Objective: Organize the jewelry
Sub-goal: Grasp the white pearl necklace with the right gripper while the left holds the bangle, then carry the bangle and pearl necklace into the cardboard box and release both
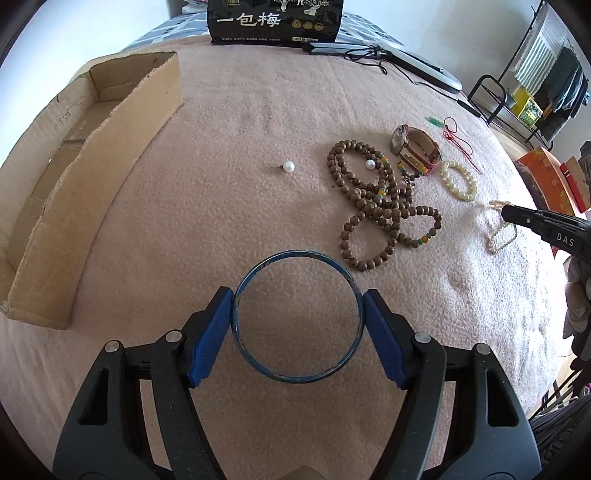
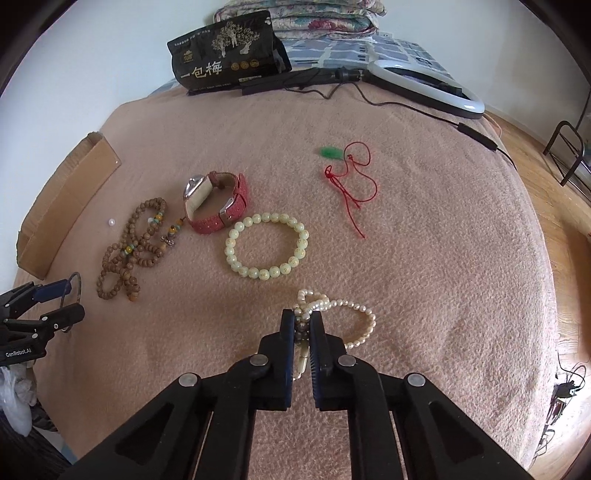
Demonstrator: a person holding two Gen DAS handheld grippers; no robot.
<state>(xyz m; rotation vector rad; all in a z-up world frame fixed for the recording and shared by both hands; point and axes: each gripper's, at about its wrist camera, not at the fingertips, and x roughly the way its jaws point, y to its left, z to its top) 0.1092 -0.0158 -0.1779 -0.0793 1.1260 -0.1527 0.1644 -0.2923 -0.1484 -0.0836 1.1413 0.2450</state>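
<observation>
My left gripper (image 1: 298,301) is shut on a blue bangle (image 1: 258,365), held above the pink blanket; it also shows in the right wrist view (image 2: 70,302). My right gripper (image 2: 303,317) is shut on a pearl necklace (image 2: 354,306); it also shows in the left wrist view (image 1: 506,212). On the blanket lie a wooden bead string (image 1: 384,210), a red-strap watch (image 1: 417,147), a pale green bead bracelet (image 2: 266,247), a pearl earring (image 1: 288,167), a second pearl (image 1: 370,164) and a green pendant on red cord (image 2: 351,173). An open cardboard box (image 1: 92,177) lies at the left.
A black snack bag (image 1: 275,20) stands at the far edge of the blanket (image 1: 240,122). A ring light with its cable (image 2: 428,85) lies at the back right. A metal rack (image 1: 517,96) and wooden floor are beyond the right edge.
</observation>
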